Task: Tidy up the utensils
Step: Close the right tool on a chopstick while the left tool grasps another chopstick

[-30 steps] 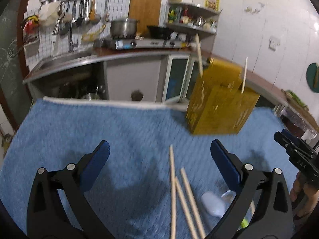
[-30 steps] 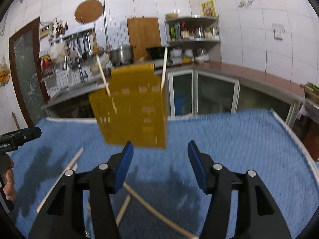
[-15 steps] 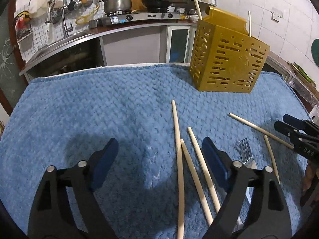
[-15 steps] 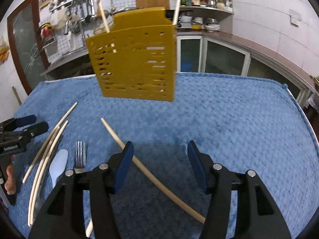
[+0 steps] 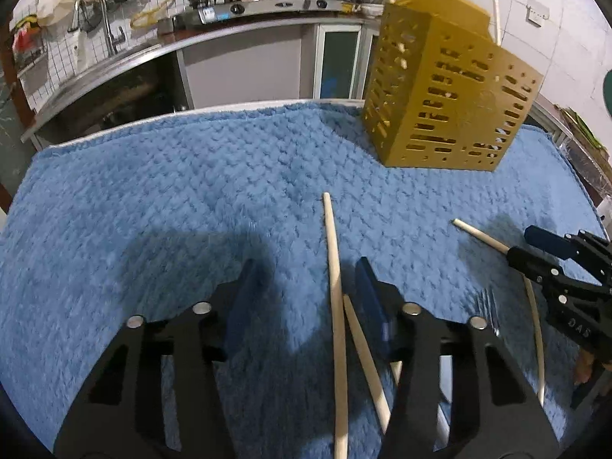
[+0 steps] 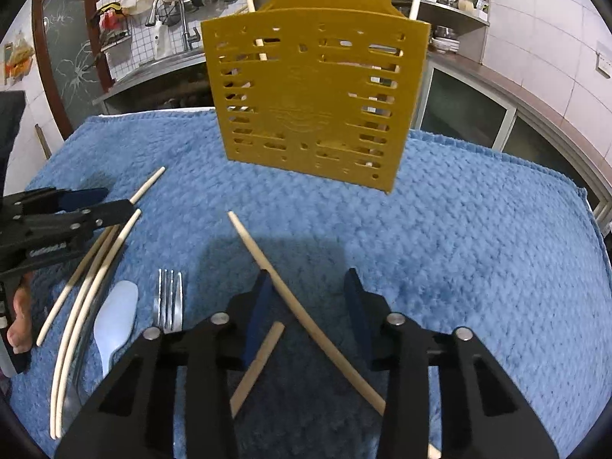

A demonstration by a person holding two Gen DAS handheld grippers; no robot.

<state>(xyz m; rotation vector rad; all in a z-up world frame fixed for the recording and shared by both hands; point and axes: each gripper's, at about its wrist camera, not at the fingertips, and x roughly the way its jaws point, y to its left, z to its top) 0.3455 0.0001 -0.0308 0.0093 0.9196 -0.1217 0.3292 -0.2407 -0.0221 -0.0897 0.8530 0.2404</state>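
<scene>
Left gripper [image 5: 306, 287] fingers closing, not yet pinching; chopstick [image 5: 333, 267] between them near right pad, axis 12–6 o'clock. Right gripper [image 6: 308, 298] closing around diagonal chopstick [image 6: 275, 273], tip at 11 o'clock.

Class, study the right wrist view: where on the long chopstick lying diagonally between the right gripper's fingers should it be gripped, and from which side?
Probably mid-shaft, from above. The long chopstick lies flat on the blue towel, thin and round, crossing the right gripper slantwise; its closing jaws already straddle it, not yet pressing, so the pads should meet its two long sides.
</scene>
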